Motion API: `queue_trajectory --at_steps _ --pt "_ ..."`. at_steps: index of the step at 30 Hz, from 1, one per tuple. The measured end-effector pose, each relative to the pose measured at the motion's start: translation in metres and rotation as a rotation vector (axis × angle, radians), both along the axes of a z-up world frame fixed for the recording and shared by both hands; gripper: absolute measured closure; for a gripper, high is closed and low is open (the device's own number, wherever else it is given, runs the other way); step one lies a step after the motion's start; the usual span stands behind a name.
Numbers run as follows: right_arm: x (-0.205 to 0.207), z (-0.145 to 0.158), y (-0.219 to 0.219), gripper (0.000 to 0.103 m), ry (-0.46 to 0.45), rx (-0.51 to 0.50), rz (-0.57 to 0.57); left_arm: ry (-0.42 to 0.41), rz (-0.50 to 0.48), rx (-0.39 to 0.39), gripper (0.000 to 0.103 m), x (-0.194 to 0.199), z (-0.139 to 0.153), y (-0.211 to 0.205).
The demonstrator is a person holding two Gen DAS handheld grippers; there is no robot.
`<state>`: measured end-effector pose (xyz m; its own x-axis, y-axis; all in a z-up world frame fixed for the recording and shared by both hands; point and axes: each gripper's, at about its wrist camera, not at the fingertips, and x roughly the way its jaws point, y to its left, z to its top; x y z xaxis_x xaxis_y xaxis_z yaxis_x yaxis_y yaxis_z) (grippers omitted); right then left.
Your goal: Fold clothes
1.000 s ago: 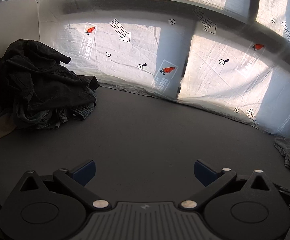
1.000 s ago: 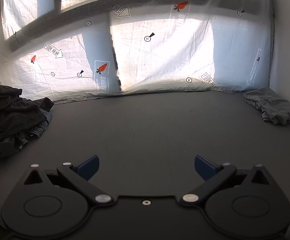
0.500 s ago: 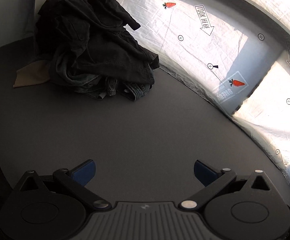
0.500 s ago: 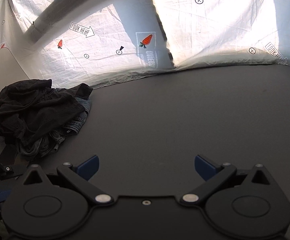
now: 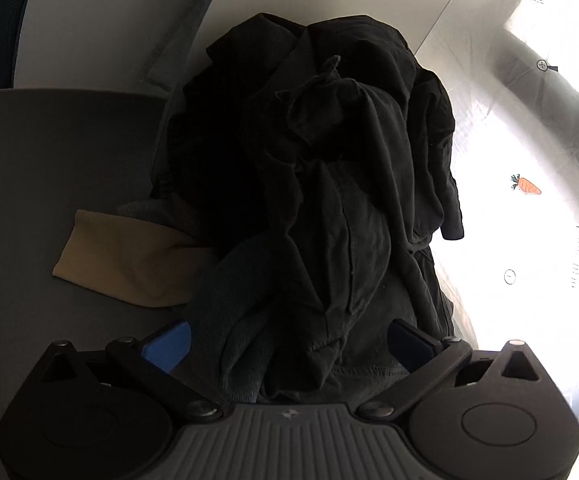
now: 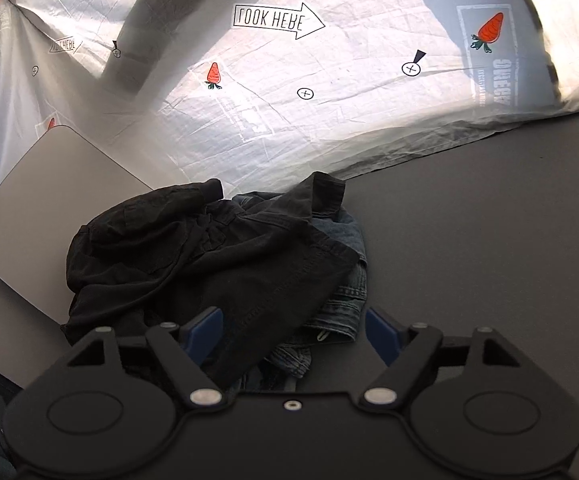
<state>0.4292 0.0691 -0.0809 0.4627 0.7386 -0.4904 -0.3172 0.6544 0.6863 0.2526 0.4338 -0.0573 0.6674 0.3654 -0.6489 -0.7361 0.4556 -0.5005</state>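
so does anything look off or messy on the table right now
Only the clothes pile looks untidy: dark garments are bunched in a heap, denim pokes out underneath and a tan piece sticks out flat at one side. Nothing looks damaged. Both claws, left and right, are open.
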Motion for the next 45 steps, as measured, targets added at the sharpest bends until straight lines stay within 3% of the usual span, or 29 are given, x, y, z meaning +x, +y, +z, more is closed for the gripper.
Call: queue_trajectory --at_steps 7,10,14,17,20,22,23,24,25,26,28,31,33,36,41,45 --pt "0.068 -0.023 0.122 0.069 0.208 0.228 0.114 -0.079 -0.049 -0.021 0.003 0.023 -0.011 0.051" --pt "0.083 -0.039 0.159 0.073 0.276 0.255 0.144 -0.125 -0.06 -0.005 0.009 0.032 -0.009 0.052" --pt "0.096 -0.06 0.197 0.074 0.359 0.322 0.172 -0.155 -0.105 -0.02 0.02 0.046 -0.008 0.06" --pt "0.101 -0.063 0.219 0.071 0.35 0.357 0.202 -0.17 -0.132 -0.023 0.031 0.052 -0.007 0.064" --pt "0.101 -0.057 0.233 0.058 0.303 0.405 0.283 -0.163 -0.144 0.001 0.04 0.056 -0.005 0.064" --pt "0.101 -0.052 0.235 0.041 0.305 0.465 0.301 -0.155 -0.141 0.015 0.043 0.056 -0.003 0.061" --pt "0.101 -0.048 0.237 0.042 0.291 0.452 0.3 -0.154 -0.138 0.02 0.044 0.056 -0.002 0.06" --pt "0.101 -0.044 0.239 0.055 0.272 0.42 0.297 -0.148 -0.136 0.029 0.046 0.057 -0.001 0.058" --pt "0.102 -0.039 0.244 0.083 0.257 0.34 0.293 -0.138 -0.135 0.042 0.048 0.059 0.001 0.056" --pt "0.102 -0.035 0.248 0.09 0.24 0.273 0.297 -0.128 -0.134 0.054 0.05 0.061 0.003 0.054" --pt "0.096 -0.022 0.244 0.096 0.169 0.239 0.288 -0.112 -0.121 0.082 0.057 0.064 0.009 0.047" --pt "0.076 0.022 0.219 0.097 -0.053 0.171 0.262 -0.072 -0.106 0.167 0.072 0.068 0.028 0.026" --pt "0.069 0.052 0.187 0.097 -0.159 0.192 0.24 -0.051 -0.116 0.242 0.079 0.069 0.042 0.005" --pt "0.062 0.101 0.12 0.097 -0.327 0.184 0.15 -0.044 -0.162 0.344 0.083 0.07 0.065 -0.036" --pt "0.028 0.165 -0.036 0.097 -0.515 0.157 -0.071 -0.082 -0.321 0.519 0.089 0.061 0.101 -0.139" --pt "-0.032 0.173 -0.184 0.098 -0.643 0.085 -0.261 -0.1 -0.554 0.607 0.089 0.052 0.11 -0.259"
